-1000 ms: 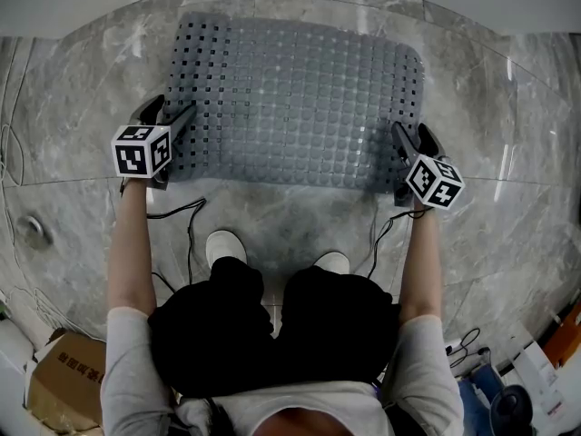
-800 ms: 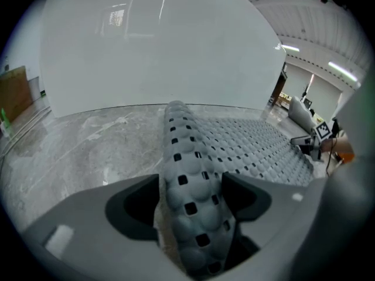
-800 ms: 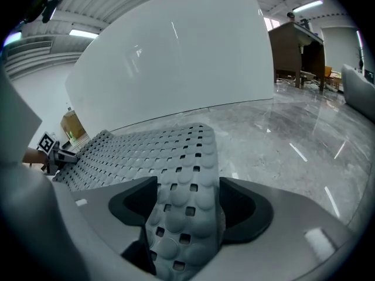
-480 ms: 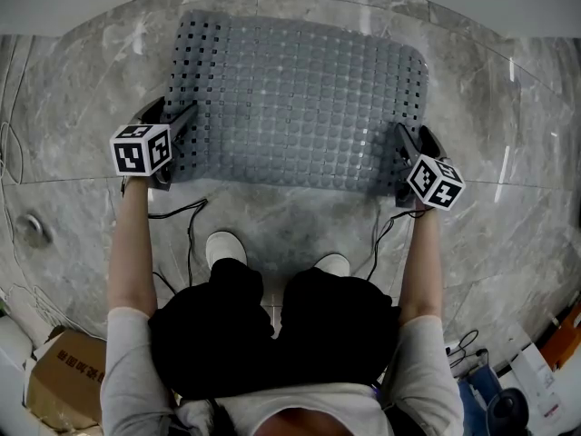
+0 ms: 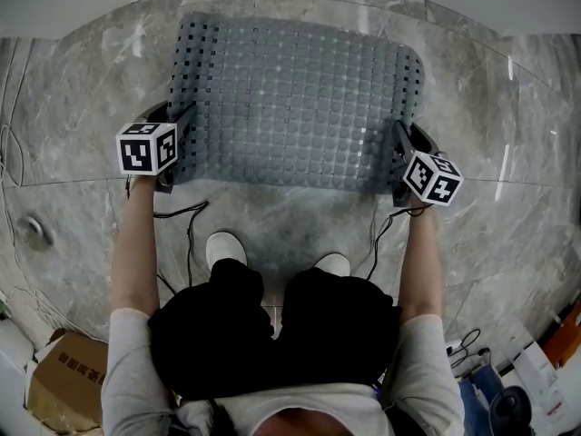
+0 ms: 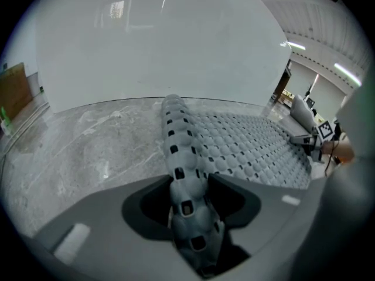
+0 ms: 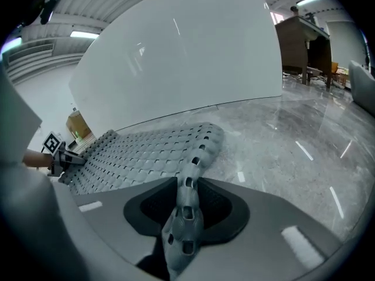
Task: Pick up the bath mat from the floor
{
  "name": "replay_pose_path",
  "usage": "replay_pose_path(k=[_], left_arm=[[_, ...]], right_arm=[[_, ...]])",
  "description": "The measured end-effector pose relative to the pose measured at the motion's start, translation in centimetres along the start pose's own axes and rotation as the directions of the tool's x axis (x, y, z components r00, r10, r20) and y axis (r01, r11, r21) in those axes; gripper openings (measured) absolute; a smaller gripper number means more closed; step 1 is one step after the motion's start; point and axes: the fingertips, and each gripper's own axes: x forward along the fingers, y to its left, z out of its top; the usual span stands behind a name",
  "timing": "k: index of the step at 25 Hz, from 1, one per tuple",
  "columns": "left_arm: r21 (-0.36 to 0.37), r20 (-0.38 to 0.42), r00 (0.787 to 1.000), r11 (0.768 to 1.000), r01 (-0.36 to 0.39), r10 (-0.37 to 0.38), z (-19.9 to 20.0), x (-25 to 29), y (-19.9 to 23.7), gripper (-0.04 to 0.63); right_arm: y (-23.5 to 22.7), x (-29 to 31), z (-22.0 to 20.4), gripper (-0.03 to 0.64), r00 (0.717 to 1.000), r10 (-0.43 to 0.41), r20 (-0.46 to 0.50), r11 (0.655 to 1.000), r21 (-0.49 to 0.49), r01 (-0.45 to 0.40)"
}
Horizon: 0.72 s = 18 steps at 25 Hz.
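Mat (image 5: pixel 295 98), flat on the floor (image 5: pixel 290 216), is pinched at its short edges between the closing jaws of the left gripper (image 5: pixel 180 125) and right gripper (image 5: pixel 404 143), for an even lift.

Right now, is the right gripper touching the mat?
Touching: the right gripper, in its own view, has its closing jaws pressed on the mat edge between them.
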Motion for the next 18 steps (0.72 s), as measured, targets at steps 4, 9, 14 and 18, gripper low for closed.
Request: replay_pose_path(k=[4,9,14,18], left_arm=[[0.031,-0.013,1.000,0.999,-0.028,0.028,0.2,0.0,-0.6,0.132],[0.069,-0.011,0.998,0.996,-0.056,0.057,0.5,-0.2,-1.2,0.100],[0.103,0.019,0.998,0.993,-0.055,0.053,0.8,-1.0,-2.1,0.061],[0.090,0.050,0.998,0.995,-0.043,0.039,1.3,-2.0,-2.5,0.051]], right_arm=[[0.8,0.0,0.3,0.054,1.000,-0.006,0.019,1.000,-0.031,0.007],[1.0,-0.2,0.5,0.052,1.000,-0.023,0.019,0.999,-0.049,0.024],[1.4,-1.0,0.9,0.048,0.999,-0.029,0.040,0.998,-0.051,0.031],[1.8,-1.7,1.5,0.047,0.997,-0.023,0.072,0.998,-0.052,0.027]])
